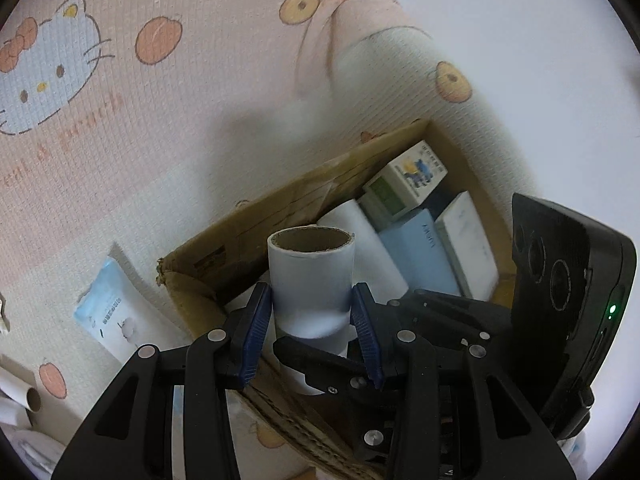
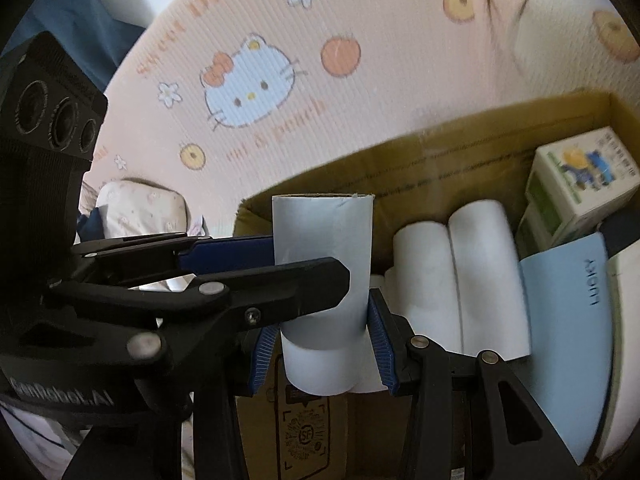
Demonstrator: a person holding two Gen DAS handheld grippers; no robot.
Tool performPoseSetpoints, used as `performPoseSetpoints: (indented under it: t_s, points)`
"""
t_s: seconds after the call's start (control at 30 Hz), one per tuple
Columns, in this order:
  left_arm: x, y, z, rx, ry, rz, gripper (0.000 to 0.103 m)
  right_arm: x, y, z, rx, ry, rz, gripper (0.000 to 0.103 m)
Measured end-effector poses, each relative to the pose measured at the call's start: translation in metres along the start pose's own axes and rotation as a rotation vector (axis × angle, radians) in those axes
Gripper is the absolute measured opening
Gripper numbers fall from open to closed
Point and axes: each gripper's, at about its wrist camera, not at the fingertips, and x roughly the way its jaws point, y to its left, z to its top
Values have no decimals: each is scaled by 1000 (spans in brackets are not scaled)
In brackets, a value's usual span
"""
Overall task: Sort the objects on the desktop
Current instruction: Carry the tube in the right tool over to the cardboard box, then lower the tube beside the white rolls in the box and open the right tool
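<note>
both your jaws grip the white cardboard tube above the half-filled brown cardboard box; the blue-white packet and more tubes still wait outside.

A desk covered in a pink cartoon-cat cloth fills the frame; on it rest a cardboard box at centre and a blue-white packet at lower left.

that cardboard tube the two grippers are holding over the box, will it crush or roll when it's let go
The cardboard tube looks hollow and thin-walled, so it is probably light and could dent under hard squeezing. Being round, it would likely roll if laid on its side, though the rolls already lying in the cardboard box might stop it.
</note>
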Motion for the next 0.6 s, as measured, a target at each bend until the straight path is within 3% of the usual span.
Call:
performPoseSetpoints:
  t_s: [0.1, 0.27, 0.3, 0.37, 0.6]
  points:
    - [4, 3, 4, -20, 24, 2, 46, 8, -4, 4, 18, 32, 11, 41]
    - [-3, 6, 11, -5, 21, 4, 45, 27, -8, 7, 22, 118, -53, 41]
    - [-5, 5, 12, 7, 19, 9, 41, 30, -9, 6, 25, 135, -55, 41]
    - [-5, 4, 12, 41, 22, 40, 9, 33, -7, 6, 8, 151, -62, 41]
    - [5, 10, 6, 51, 52, 51, 7, 45, 5, 12, -42, 215, -140, 41]
